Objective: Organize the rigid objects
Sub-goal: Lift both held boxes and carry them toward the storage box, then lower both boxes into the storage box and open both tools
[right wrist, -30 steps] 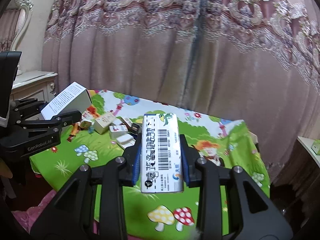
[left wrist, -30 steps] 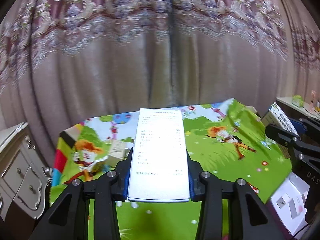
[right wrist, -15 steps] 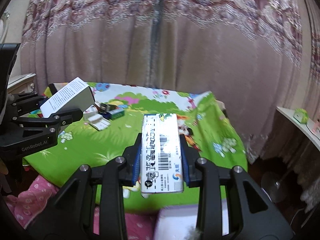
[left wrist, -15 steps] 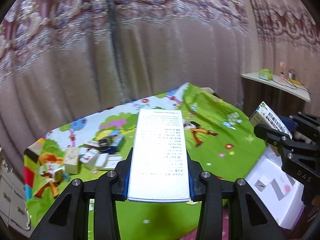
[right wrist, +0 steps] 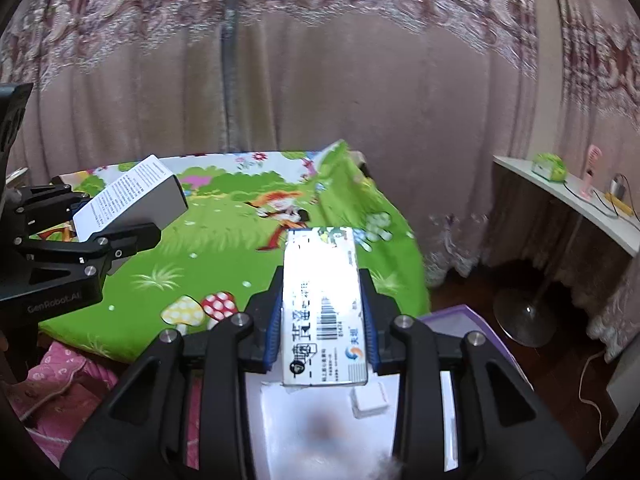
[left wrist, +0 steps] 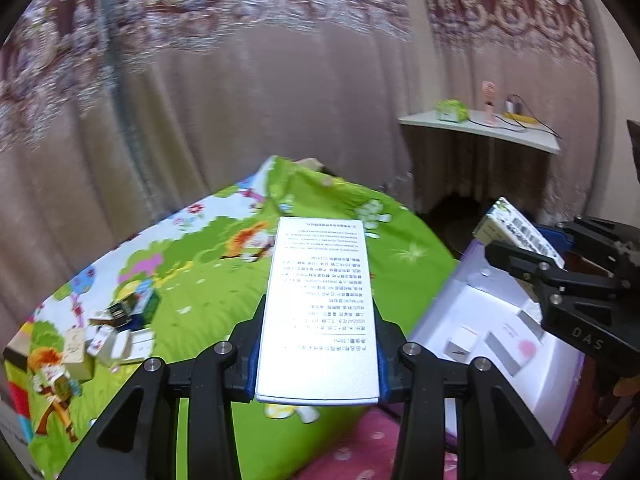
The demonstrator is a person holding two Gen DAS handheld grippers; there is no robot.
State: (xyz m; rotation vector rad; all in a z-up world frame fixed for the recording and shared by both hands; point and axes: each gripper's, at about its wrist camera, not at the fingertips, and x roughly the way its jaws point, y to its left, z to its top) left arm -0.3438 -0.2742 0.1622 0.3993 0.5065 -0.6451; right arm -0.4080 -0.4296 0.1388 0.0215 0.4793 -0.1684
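We log a table under a cartoon-print green cloth (left wrist: pixel 224 296), with a white storage bin (left wrist: pixel 500 344) just beside its near right edge, a few small boxes lying in the bin. Our left gripper (left wrist: pixel 318 344) pinches a white text-printed box (left wrist: pixel 320 312) above the cloth's near edge; our right gripper (right wrist: pixel 322 320) pinches a barcoded medicine box (right wrist: pixel 322 308) over the bin. A cluster of small boxes (left wrist: pixel 116 336) sits on the cloth at far left.

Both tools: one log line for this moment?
left tool: shut on white box | right tool: shut on barcode box | above white bin
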